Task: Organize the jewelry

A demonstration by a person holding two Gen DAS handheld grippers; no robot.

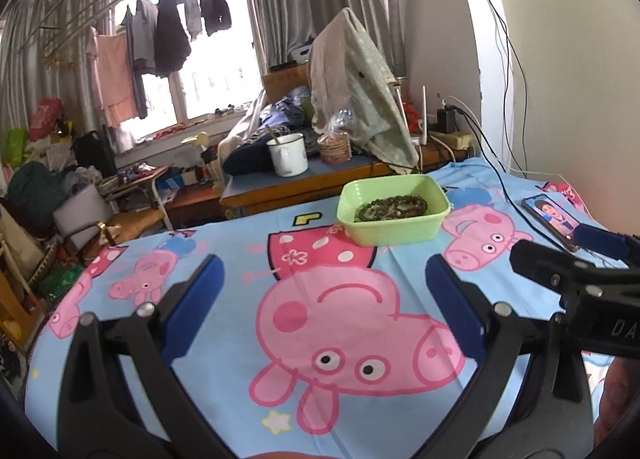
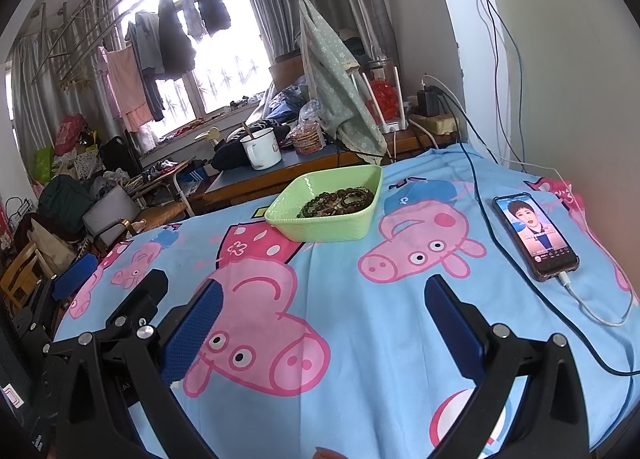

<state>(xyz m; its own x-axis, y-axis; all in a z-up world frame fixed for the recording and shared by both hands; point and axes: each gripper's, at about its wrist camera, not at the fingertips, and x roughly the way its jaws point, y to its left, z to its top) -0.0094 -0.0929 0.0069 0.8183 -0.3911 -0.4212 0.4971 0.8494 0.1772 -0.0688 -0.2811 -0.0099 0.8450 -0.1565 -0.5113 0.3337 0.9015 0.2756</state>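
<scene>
A light green plastic tray (image 1: 428, 187) stands on the blue cartoon-pig bedsheet (image 1: 240, 259), far ahead of both grippers. Dark beaded bracelets (image 1: 390, 206) lie heaped inside it. In the right wrist view the tray (image 2: 288, 219) and the bracelets (image 2: 340, 201) show ahead and slightly left. My left gripper (image 1: 325, 275) is open and empty above the sheet. My right gripper (image 2: 326, 295) is open and empty too. The right gripper's fingers (image 1: 544, 263) reach into the left wrist view at the right edge. The left gripper's fingers (image 2: 76, 269) show at the left in the right wrist view.
A phone (image 2: 536, 237) with a lit screen lies on the sheet at the right, plugged into a white cable (image 2: 600, 313). A dark cable (image 2: 500, 243) runs along the sheet beside it. Beyond the bed's far edge a desk holds a white enamel mug (image 2: 262, 153) and clutter.
</scene>
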